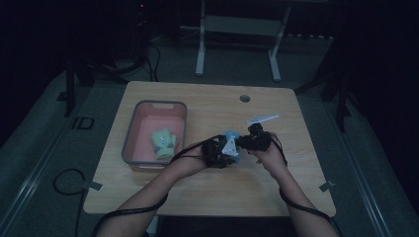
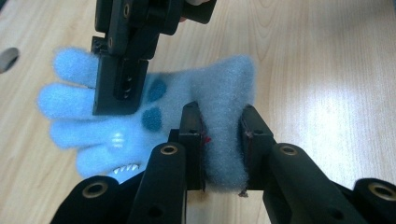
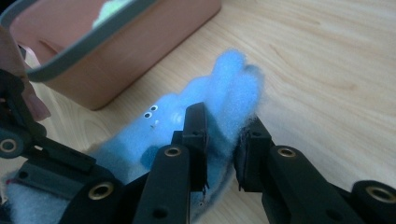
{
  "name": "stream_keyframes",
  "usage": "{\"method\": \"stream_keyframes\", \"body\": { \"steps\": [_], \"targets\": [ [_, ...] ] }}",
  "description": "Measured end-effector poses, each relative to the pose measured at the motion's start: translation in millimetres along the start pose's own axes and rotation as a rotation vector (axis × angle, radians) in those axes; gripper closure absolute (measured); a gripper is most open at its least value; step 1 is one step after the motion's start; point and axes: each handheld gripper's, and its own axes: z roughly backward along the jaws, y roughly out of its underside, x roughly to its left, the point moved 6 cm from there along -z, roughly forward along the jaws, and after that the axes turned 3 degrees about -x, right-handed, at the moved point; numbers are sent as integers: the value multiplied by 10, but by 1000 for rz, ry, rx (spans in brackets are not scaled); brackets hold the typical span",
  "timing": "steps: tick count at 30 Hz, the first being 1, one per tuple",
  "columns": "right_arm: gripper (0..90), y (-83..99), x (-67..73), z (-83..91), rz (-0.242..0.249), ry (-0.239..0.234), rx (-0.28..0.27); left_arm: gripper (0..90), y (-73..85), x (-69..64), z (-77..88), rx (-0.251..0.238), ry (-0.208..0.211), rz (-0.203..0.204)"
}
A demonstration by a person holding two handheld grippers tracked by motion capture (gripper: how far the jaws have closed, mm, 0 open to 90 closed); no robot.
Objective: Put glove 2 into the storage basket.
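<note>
Left gripper view: both jaws clamp the fuzzy blue glove (image 2: 154,116) (right gripper view adds a pink bin (image 3: 140,51)).

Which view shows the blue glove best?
The left gripper view: the glove spreads out flat there, fingers and dark spots plain. The right gripper view shows it bunched, with small eyes. In the high view it is a small blue patch between the tools.

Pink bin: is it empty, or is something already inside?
Not empty. The pink bin holds a pale green fuzzy item; its exact kind is unclear.
</note>
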Motion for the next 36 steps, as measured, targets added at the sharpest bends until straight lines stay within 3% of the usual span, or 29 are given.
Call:
{"method": "stream_keyframes", "body": {
  "steps": [14, 25, 30, 36],
  "targets": [
    [772, -326, 221, -65, 44, -34, -9, 759, 29, 108, 329, 35, -22, -9],
    [772, -635, 444, -262, 99, -63, -13, 758, 230, 248, 645, 44, -64, 35],
    [773, -755, 550, -351, 116, -86, -16, 759, 315, 282, 770, 54, -84, 37],
    [773, -918, 715, -543, 138, -113, -17, 759, 503, 359, 966, 81, -101, 65]
  ]
}}
